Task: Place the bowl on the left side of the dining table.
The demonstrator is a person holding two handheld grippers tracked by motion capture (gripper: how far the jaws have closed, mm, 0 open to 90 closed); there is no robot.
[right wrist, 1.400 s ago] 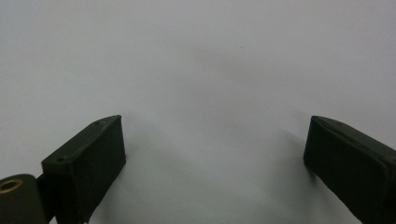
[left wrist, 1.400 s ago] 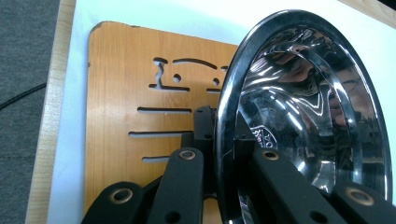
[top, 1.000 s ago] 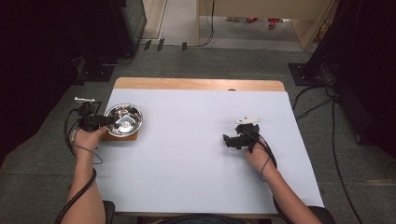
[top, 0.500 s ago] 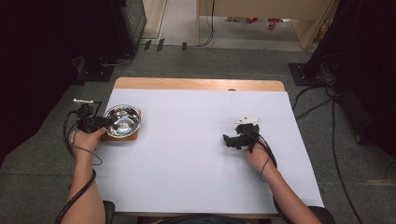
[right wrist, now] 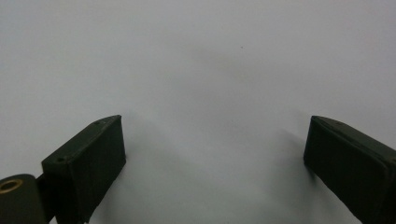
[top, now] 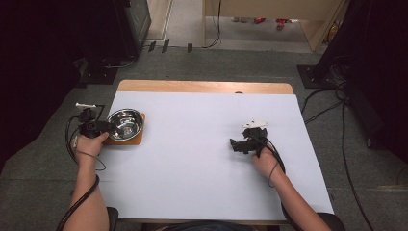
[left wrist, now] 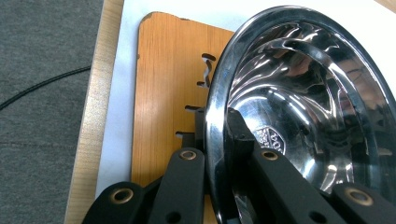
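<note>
left hand-held gripper [left wrist: 217,140] clamps steel bowl [left wrist: 303,116] rim

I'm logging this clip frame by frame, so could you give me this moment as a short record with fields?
surface: table covered by a white sheet
bowl: shiny metal bowl on a wooden board at the sheet's left edge
left gripper: left gripper shut on the bowl's rim, one jaw inside, one outside
right gripper: right gripper open over the bare sheet, holding nothing
floor: grey carpet with cables beside the table
</note>
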